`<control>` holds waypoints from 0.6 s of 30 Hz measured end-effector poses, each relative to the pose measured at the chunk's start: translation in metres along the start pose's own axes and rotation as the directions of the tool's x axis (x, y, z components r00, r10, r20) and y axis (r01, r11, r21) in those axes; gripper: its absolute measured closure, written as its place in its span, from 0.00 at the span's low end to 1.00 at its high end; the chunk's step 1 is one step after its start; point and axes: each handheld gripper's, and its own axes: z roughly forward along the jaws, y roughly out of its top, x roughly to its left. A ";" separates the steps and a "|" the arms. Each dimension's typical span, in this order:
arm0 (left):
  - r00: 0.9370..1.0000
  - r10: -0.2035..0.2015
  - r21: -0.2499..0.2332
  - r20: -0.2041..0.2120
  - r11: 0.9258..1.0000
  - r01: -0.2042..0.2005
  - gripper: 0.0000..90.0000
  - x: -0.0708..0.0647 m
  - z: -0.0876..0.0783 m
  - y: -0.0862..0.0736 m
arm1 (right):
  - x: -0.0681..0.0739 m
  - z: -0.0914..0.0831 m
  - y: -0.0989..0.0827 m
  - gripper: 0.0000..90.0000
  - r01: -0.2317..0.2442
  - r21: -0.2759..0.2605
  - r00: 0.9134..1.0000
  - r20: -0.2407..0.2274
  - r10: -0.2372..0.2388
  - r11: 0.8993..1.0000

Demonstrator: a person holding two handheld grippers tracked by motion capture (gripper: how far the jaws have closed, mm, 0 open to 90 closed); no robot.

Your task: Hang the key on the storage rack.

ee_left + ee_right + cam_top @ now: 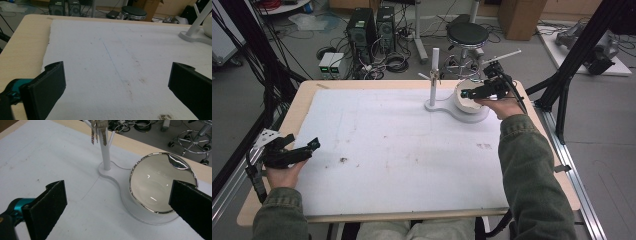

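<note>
Computer towers [372, 27], cables and a stool [467, 34] crowd the floor behind a wooden table [302, 100] covered by a white mat [397, 150]. At the far right of the mat stands a white stand [432, 75] with keys [96, 130] hanging from its pegs, its base also carrying a silver-rimmed bowl [155, 185]. The right gripper [482, 89] hovers over that bowl, jaws wide apart and holding nothing, while the left gripper [292, 152] rests at the near left edge, well away, jaws likewise wide and empty.
</note>
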 end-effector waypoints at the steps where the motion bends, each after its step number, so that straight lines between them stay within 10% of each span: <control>1: 1.000 0.000 0.002 -0.001 1.000 0.000 0.02 0.000 0.000 0.000 | 0.000 -0.001 -0.004 0.01 0.005 -0.003 1.000 0.002 -0.005 1.000; 18: 1.000 0.004 0.004 -0.004 1.000 -0.004 0.02 0.000 -0.001 0.000 | 0.004 -0.009 -0.035 0.01 0.035 0.003 0.999 0.011 -0.035 0.999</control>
